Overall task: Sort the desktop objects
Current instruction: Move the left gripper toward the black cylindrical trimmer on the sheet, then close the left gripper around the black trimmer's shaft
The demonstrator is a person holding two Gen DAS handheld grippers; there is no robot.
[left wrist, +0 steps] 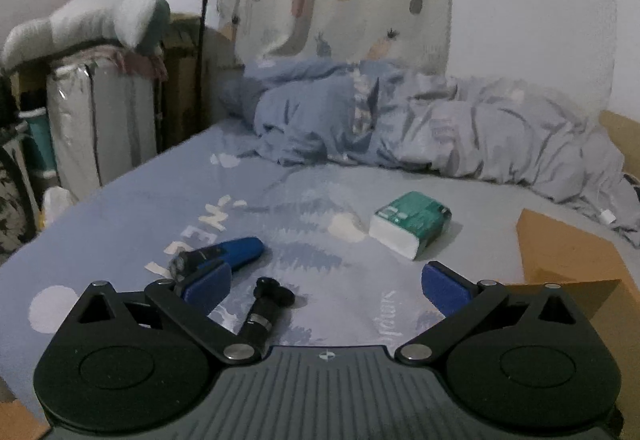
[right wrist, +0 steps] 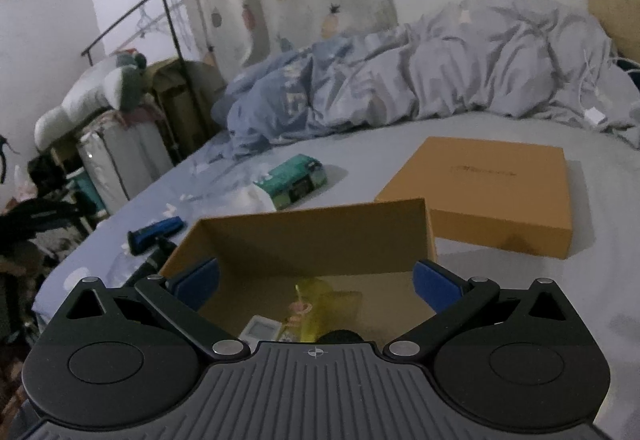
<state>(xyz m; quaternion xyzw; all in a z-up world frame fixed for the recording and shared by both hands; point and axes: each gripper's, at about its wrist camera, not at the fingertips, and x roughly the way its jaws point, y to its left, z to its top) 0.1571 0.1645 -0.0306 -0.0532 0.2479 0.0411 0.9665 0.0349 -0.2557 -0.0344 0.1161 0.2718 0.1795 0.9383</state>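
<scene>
A blue electric shaver (left wrist: 218,258) lies on the blue bedsheet, and a black cylindrical object (left wrist: 266,310) lies just right of it. A green and white tissue pack (left wrist: 410,222) lies farther off to the right. My left gripper (left wrist: 326,286) is open and empty, low over the sheet, with its left pad next to the shaver's head. My right gripper (right wrist: 316,282) is open and empty above an open orange cardboard box (right wrist: 320,232). Inside the box are a yellow transparent item (right wrist: 320,304) and a small white device (right wrist: 260,328). The shaver (right wrist: 156,232) and tissue pack (right wrist: 294,178) also show in the right wrist view.
The box's orange lid (right wrist: 488,188) lies on the bed to the right. A rumpled grey-blue duvet (left wrist: 420,128) fills the far side of the bed. A clothes rack (left wrist: 208,20) and piled storage (left wrist: 100,112) stand past the left edge. A white charger cable (right wrist: 592,112) lies at far right.
</scene>
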